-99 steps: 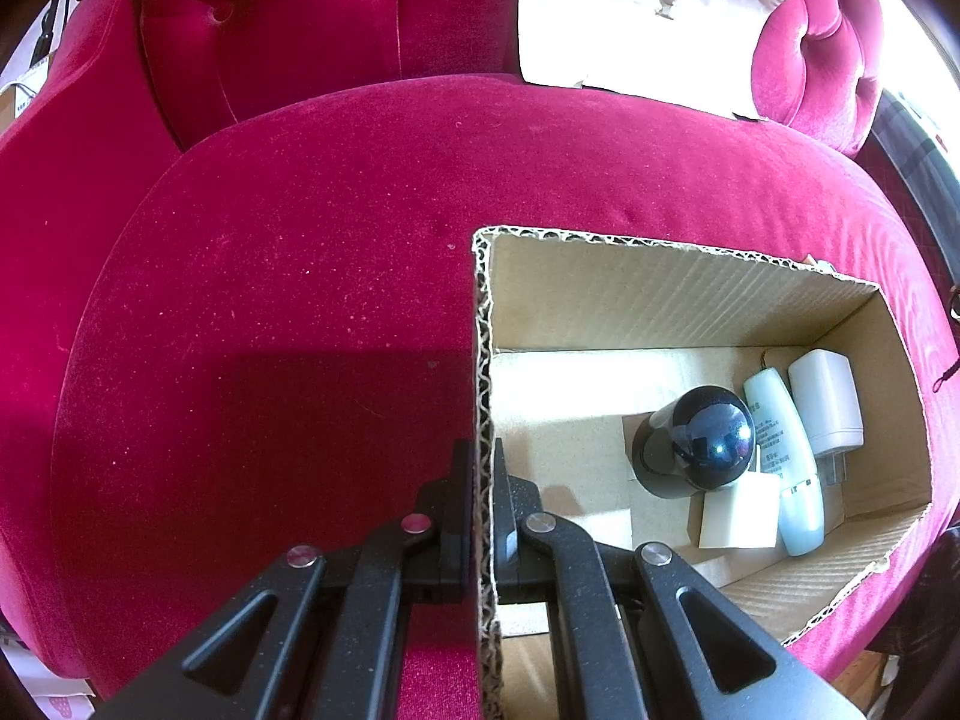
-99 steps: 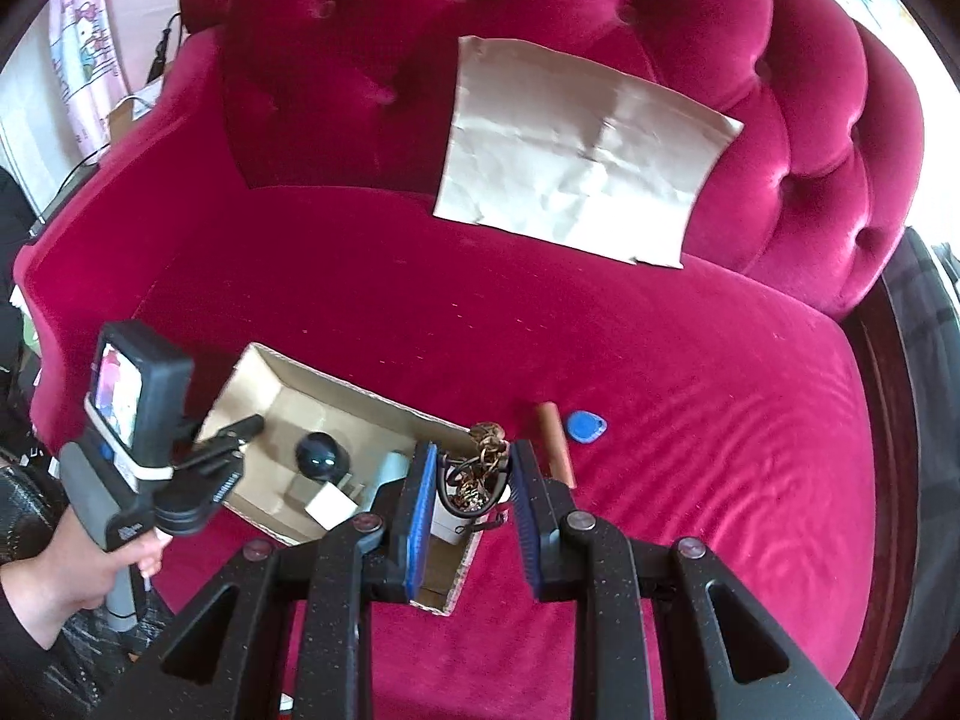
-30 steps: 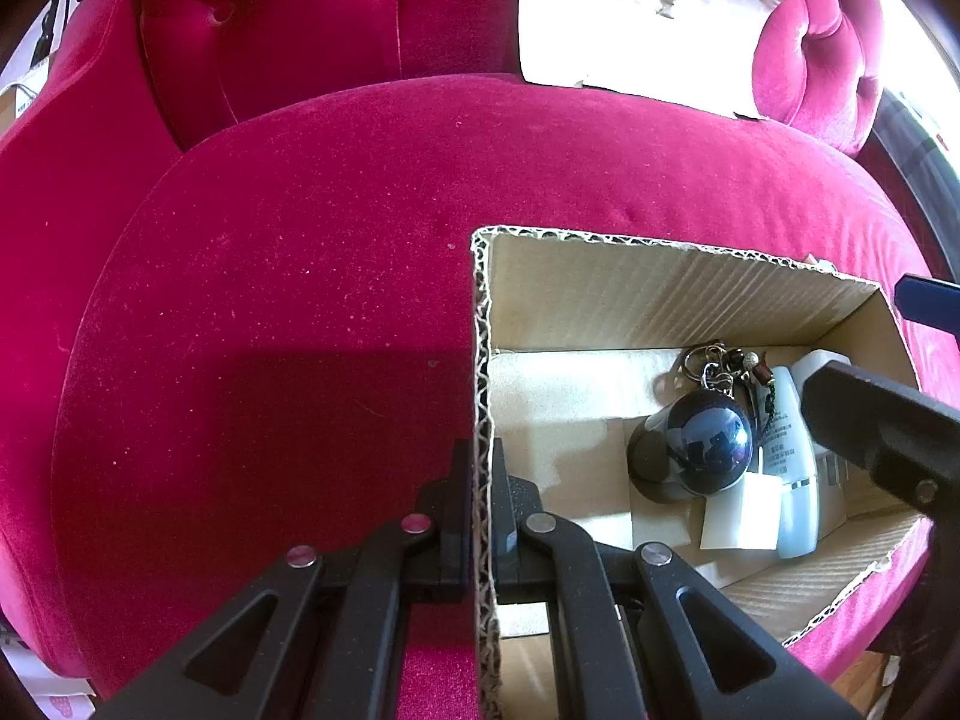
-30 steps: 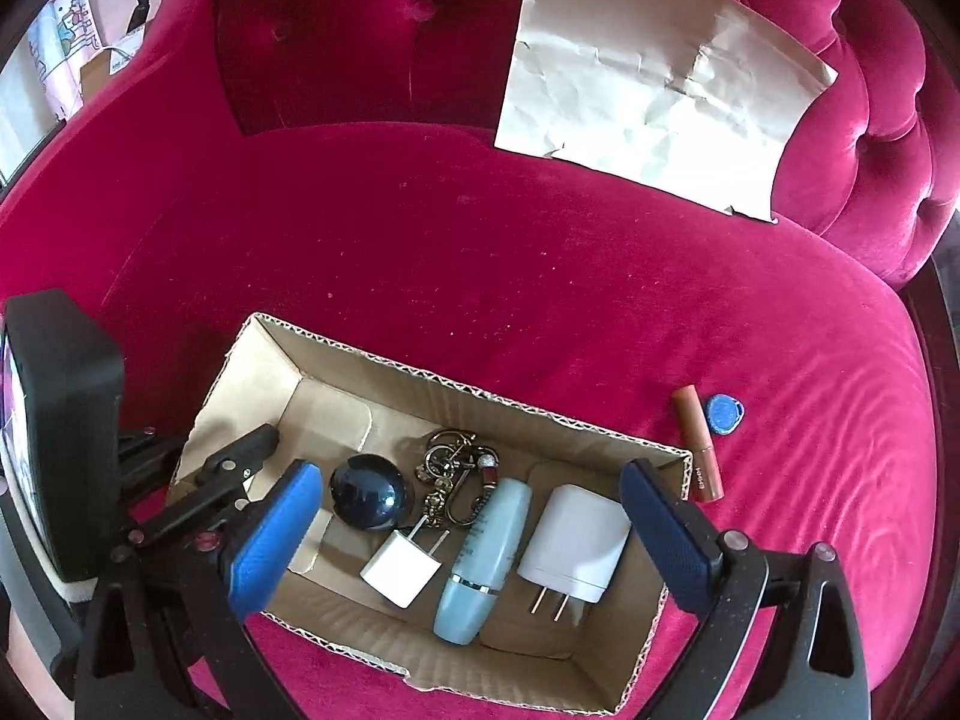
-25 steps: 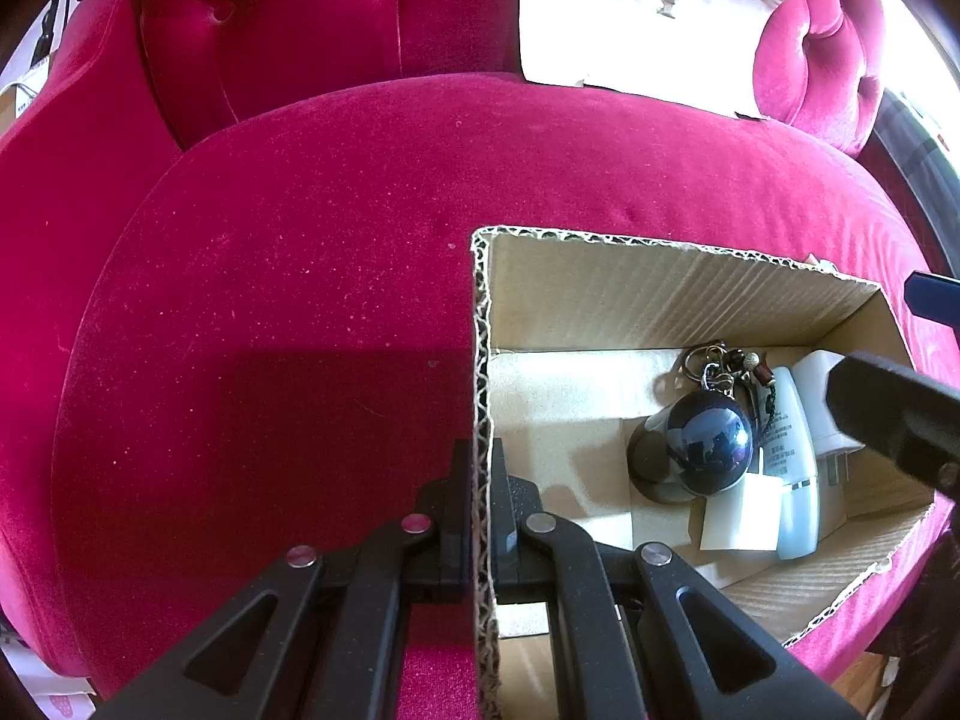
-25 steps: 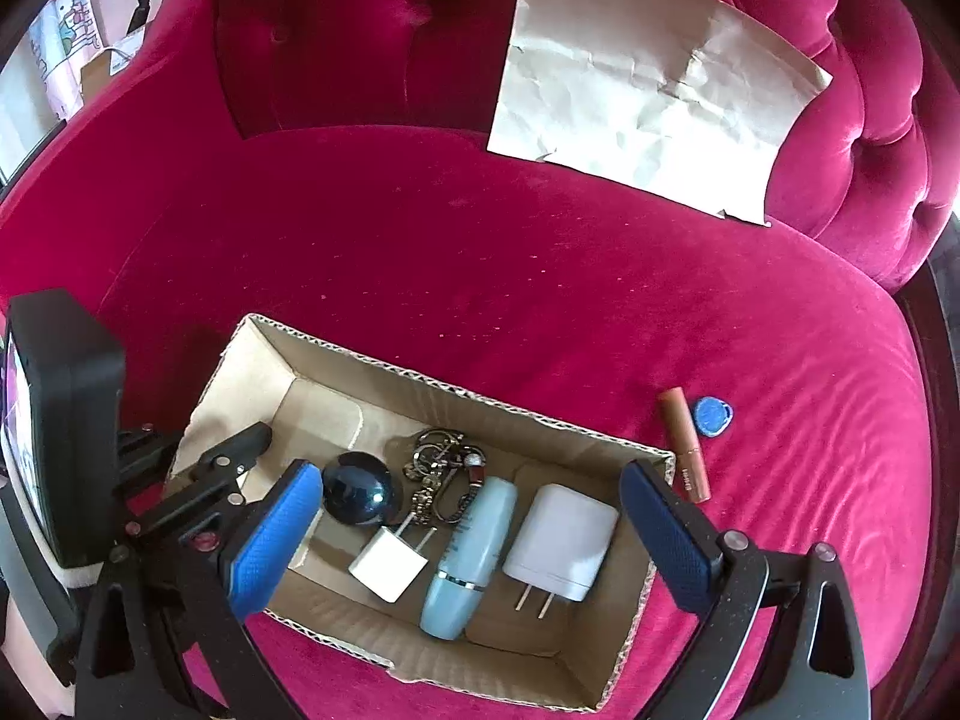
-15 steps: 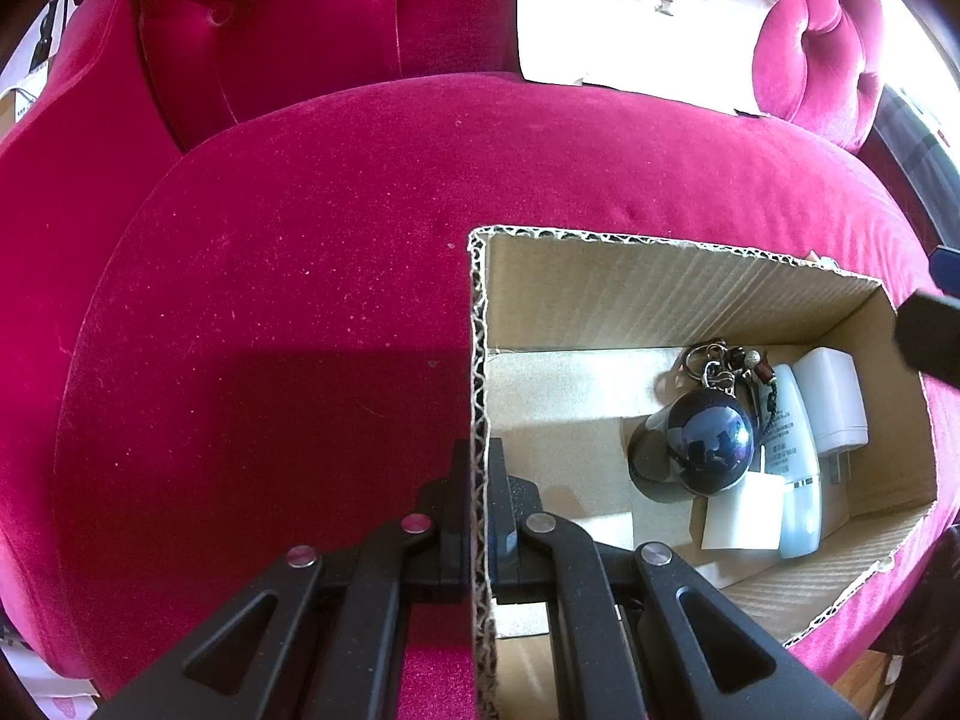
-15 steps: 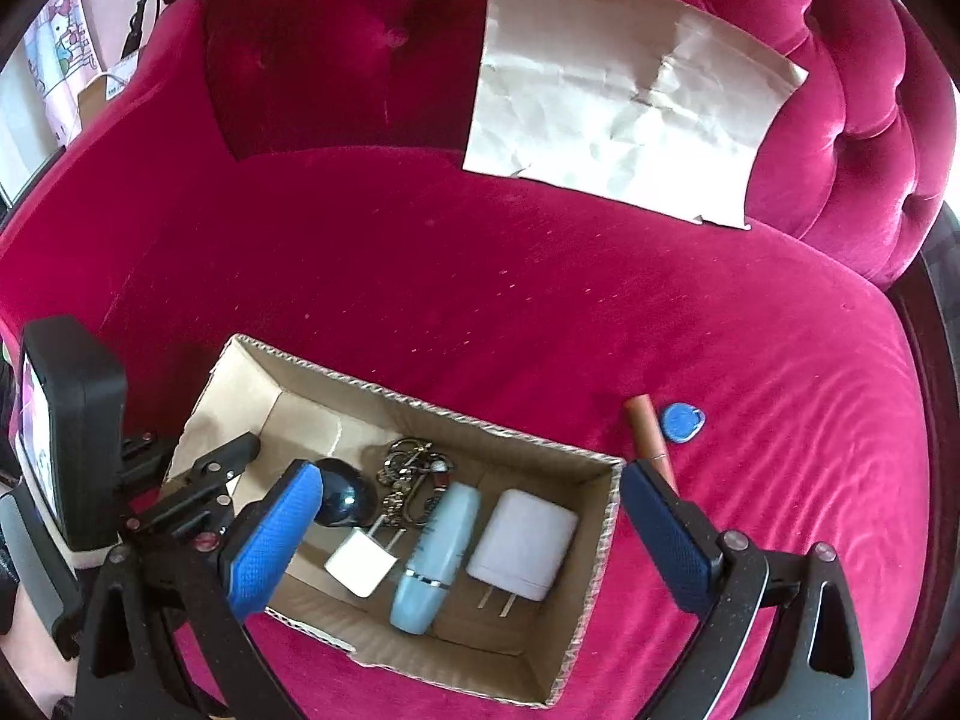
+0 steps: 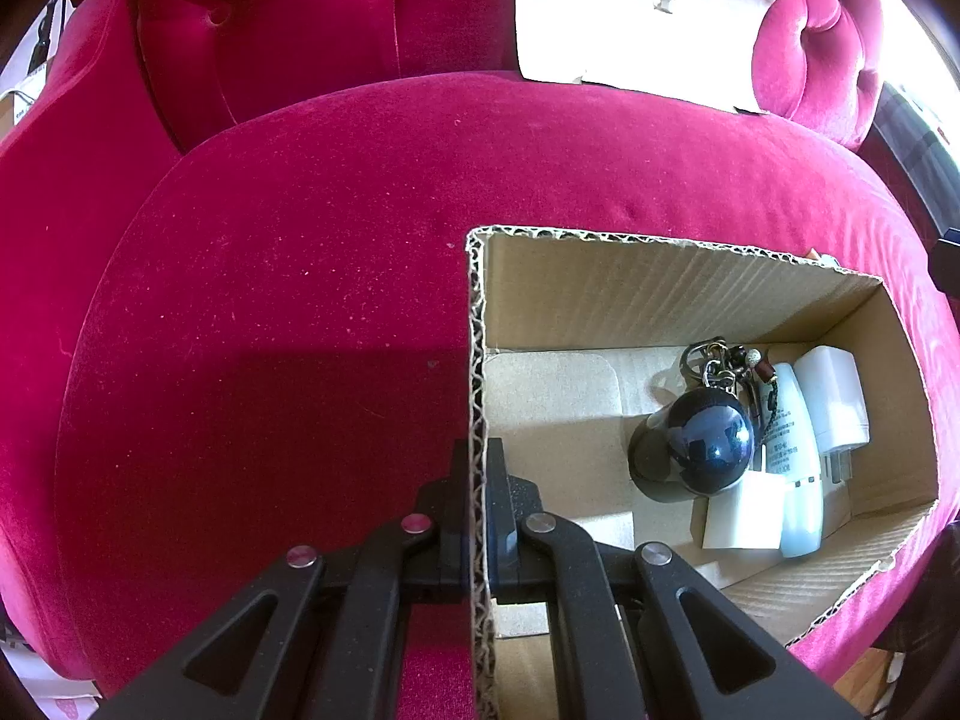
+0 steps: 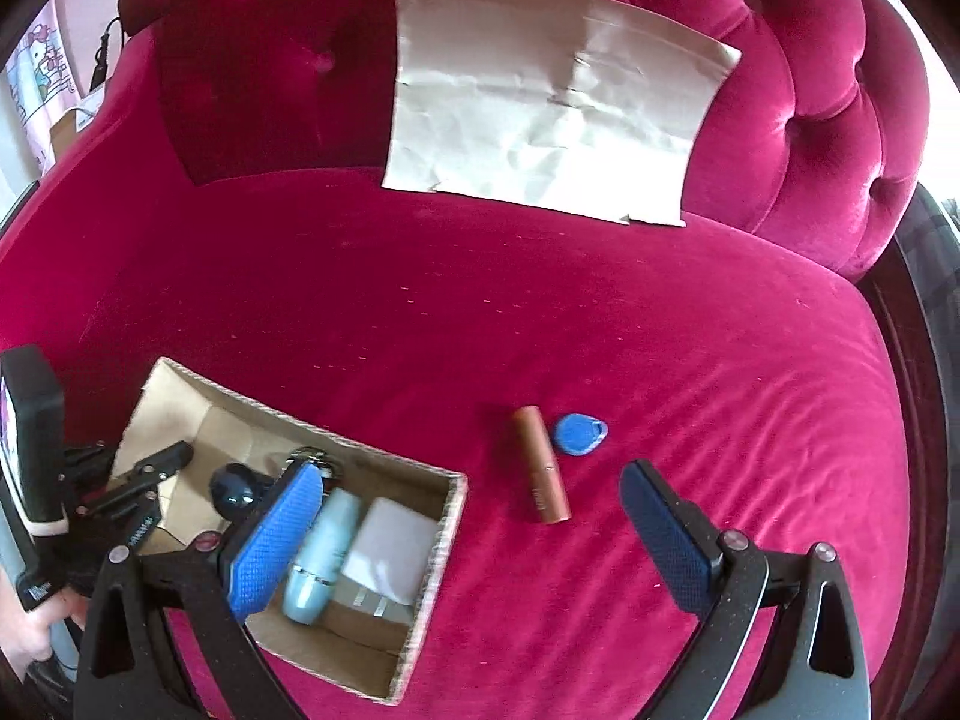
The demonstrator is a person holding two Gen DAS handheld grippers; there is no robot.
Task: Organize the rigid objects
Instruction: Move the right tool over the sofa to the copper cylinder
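An open cardboard box [image 9: 660, 294] stands on the red velvet sofa seat. My left gripper [image 9: 478, 468] is shut on the box's left wall, one finger inside and one outside. In the box lie a dark blue ball [image 9: 708, 441], a key ring [image 9: 720, 360], a light blue tube [image 9: 792, 462], a white charger [image 9: 831, 402] and a small white plug cube [image 9: 744, 519]. My right gripper [image 10: 471, 471] hangs wide open and holds nothing, over the box's right end [image 10: 444, 516]. A brown lipstick tube [image 10: 540, 465] and a blue key fob [image 10: 579, 435] lie on the seat between its blue pads.
A creased cream paper sheet [image 10: 552, 102] leans against the tufted backrest. The seat [image 10: 420, 312] stretches bare behind the box and to the right. A hand [image 10: 24, 630] holds the left gripper's handle at the lower left. Dark wood frames the sofa's right edge [image 10: 918, 420].
The right gripper, which held the key ring earlier, now stands open and has shifted right from above the box toward the lipstick and fob. The key ring lies in the box. The left gripper has not moved.
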